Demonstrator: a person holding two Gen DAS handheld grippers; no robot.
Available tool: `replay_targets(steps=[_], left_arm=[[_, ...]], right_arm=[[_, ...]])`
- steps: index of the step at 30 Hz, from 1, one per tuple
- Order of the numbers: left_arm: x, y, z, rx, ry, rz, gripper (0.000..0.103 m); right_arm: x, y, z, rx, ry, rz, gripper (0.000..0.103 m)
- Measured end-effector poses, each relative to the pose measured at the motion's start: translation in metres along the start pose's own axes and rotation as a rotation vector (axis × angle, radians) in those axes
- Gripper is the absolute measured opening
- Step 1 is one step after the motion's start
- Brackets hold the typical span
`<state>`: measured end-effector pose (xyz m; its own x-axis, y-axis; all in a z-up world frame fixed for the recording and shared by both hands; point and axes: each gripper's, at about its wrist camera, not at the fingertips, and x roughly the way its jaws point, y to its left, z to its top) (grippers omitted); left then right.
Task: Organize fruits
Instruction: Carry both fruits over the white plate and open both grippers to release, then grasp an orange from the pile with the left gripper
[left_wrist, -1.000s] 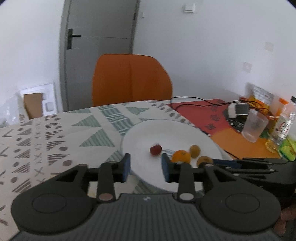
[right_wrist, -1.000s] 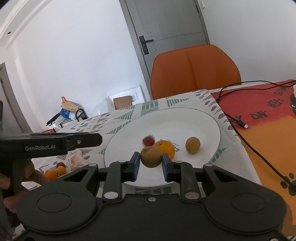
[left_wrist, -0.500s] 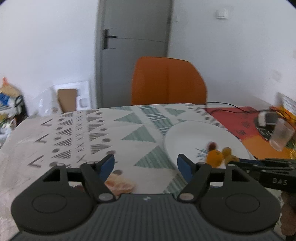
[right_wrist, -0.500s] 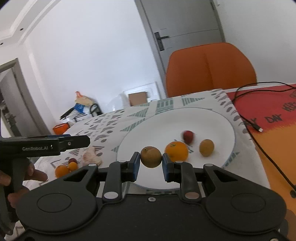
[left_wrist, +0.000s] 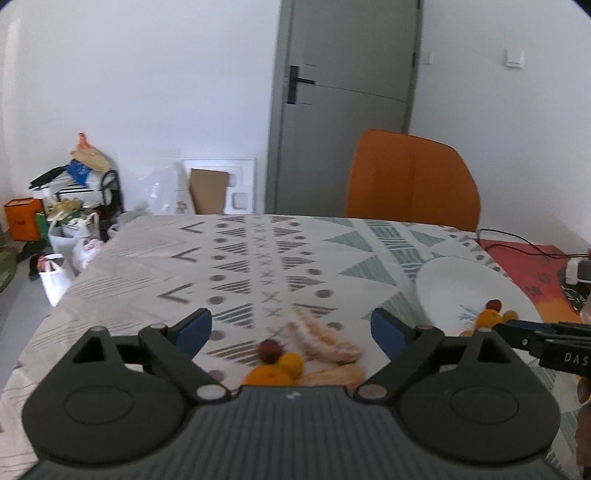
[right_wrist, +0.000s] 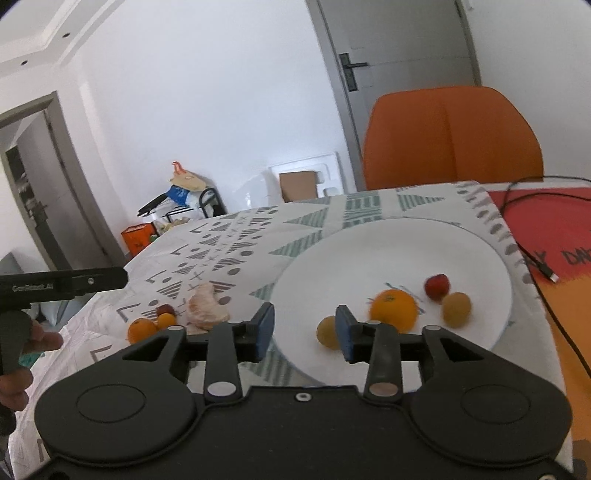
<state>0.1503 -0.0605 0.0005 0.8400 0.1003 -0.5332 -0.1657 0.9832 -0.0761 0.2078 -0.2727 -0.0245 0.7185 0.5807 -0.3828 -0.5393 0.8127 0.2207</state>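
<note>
My right gripper (right_wrist: 304, 328) is open above the near rim of the white plate (right_wrist: 369, 243). A brown-yellow fruit (right_wrist: 327, 331) lies on the plate just beyond its right finger. An orange (right_wrist: 393, 309), a red fruit (right_wrist: 437, 286) and another brown fruit (right_wrist: 456, 309) lie on the plate too. My left gripper (left_wrist: 291, 328) is wide open and empty over loose fruit on the cloth: a red fruit (left_wrist: 269, 349), two small oranges (left_wrist: 290, 363) and peeled citrus pieces (left_wrist: 321, 338). The plate shows at the right in the left wrist view (left_wrist: 450, 280).
An orange chair (right_wrist: 450, 136) stands behind the table. A black cable (right_wrist: 532, 254) runs over the red and orange mat (right_wrist: 554, 229) right of the plate. Bags and boxes (left_wrist: 62, 218) sit on the floor at the left.
My right gripper opened and let the brown fruit down onto the plate. My left gripper swung left, away from the plate, opened wide and now hangs over the loose fruit on the cloth.
</note>
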Motion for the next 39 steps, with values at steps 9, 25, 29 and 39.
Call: replay_targets(steps=[9,25,29,39], left_arm=[[-0.021,0.051,-0.002,-0.018,-0.027,-0.002,0.093],[-0.02,0.113,-0.014,-0.047,0.004,-0.097,0.099],[-0.009,0.115,-0.021,-0.031,0.01,-0.135,0.099],[0.03,0.099,-0.026,-0.01,0.064,-0.253,0.097]], right_arm=[[-0.005,0.036,0.0,-0.01,-0.035,-0.061,0.064],[0.006,0.083,0.0,-0.022,-0.008,-0.161,0.103],[0.016,0.093,-0.007,-0.052,0.032,-0.165,0.103],[0.038,0.104,-0.013,-0.034,0.105,-0.18,0.103]])
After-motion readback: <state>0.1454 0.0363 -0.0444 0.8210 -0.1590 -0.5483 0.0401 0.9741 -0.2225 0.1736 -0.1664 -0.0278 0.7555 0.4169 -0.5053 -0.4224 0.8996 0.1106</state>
